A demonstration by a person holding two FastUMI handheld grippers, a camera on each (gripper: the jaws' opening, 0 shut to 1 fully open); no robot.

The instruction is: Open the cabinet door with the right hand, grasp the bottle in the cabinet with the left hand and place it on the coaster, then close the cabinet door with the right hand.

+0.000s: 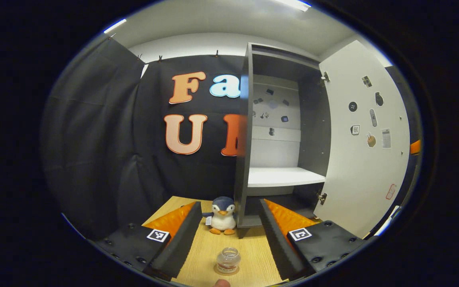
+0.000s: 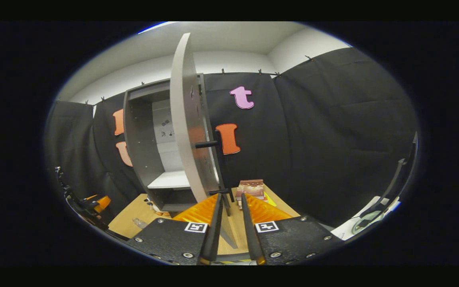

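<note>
Ridged, wedge-shaped fingers of the left gripper (image 1: 229,227) spread wide apart at the bottom of the left gripper view, holding nothing. Between them, low in the frame, stood the bottle (image 1: 228,260): a small, squat jar of clear material with a rounded lid, upright, its short axis vertical, resting on a thin round coaster (image 1: 227,272) whose edge only just showed beneath it. Both sat on the pale wood-grain table (image 1: 249,251). Something small and rounded at the very bottom edge was cut off and could not be made out. Further up, at centre, a soft plush penguin (image 1: 222,215) faced the camera beside the cabinet (image 1: 244,131), a tall grey box with a smooth white shelf. Its flat white cabinet door (image 1: 367,139) stood swung open at the right, dotted with small stickers too tiny to read.

In the right gripper view, the right gripper (image 2: 229,235) had its fingers nearly together with a narrow gap, clear of the door's edge, which rose just beyond them. A slim dark bar handle (image 2: 218,167) ran vertically on the door
</note>
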